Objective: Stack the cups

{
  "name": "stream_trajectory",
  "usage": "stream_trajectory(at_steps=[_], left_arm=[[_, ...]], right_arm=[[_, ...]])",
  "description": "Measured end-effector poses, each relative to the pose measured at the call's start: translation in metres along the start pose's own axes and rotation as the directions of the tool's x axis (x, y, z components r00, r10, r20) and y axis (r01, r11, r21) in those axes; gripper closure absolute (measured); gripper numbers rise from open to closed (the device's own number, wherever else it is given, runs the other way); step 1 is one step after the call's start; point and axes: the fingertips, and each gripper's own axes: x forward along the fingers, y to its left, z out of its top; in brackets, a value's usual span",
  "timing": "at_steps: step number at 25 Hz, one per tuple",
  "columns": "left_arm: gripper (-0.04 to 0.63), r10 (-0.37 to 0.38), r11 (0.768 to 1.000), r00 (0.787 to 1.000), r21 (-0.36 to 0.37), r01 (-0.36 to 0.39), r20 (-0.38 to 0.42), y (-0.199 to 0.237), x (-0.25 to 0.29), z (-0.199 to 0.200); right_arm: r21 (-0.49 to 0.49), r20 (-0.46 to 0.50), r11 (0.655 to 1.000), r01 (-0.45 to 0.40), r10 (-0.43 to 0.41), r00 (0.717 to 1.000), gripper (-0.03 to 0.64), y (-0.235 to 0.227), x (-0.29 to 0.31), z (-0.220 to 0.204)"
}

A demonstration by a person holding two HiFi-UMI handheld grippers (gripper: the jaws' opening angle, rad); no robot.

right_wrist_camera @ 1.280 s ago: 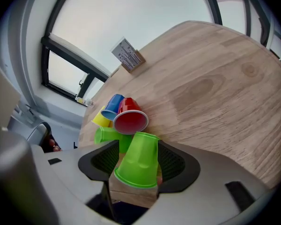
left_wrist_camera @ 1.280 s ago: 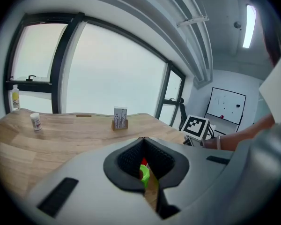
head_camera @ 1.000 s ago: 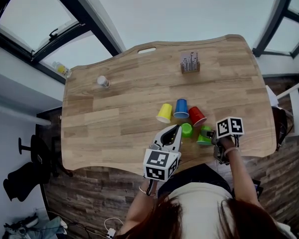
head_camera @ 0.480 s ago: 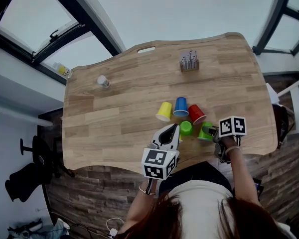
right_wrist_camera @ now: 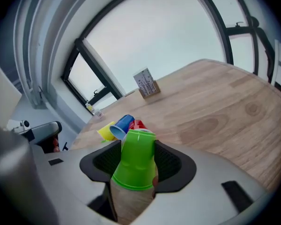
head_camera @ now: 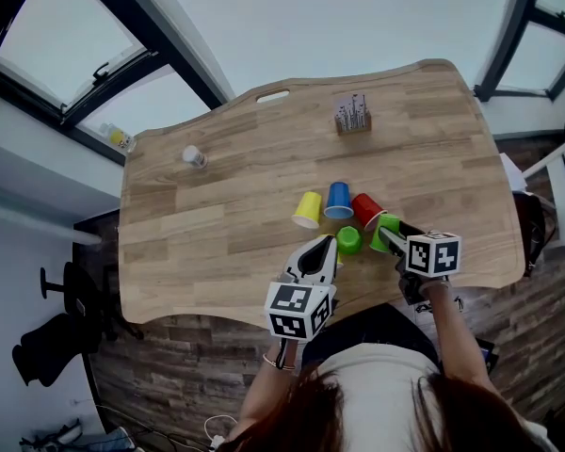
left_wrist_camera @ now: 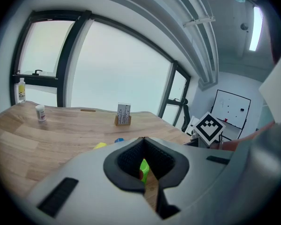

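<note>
Wooden counter is seen from above, under wide windows. Between the pads of the right tool a green cup is pinched by its sides, its rim turned toward the tool and its base pointed away; the jaws have just been closing on it. This cup is held just near and right of the red cup, from which the blue cup and the yellow cup are ranged in a row to the left. The left tool is pressed together with nothing gripped; a second green cup is seen just right of its tip. Far across the counter, a card holder and a small bottle are set well apart
</note>
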Motion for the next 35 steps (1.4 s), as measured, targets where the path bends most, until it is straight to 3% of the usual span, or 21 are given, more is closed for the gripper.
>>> stream_trajectory(at_steps=[10, 20, 35], left_arm=[[0.577, 0.021, 1.0, 1.0, -0.004, -0.021, 0.009, 0.005, -0.006, -0.002], [0.577, 0.045, 0.999, 0.999, -0.025, -0.045, 0.001, 0.009, -0.011, -0.009], [0.577, 0.066, 0.998, 0.998, -0.018, -0.066, -0.005, 0.018, -0.019, -0.01]], right_arm=[[-0.269, 0.132, 0.961, 0.068, -0.033, 0.991, 0.368, 0.01, 0.006, 0.013], [-0.408, 0.191, 0.909, 0.088, -0.009, 0.982, 0.368, 0.016, 0.019, 0.016], [-0.537, 0.227, 0.835, 0.12, 0.006, 0.974, 0.364, 0.022, 0.019, 0.006]])
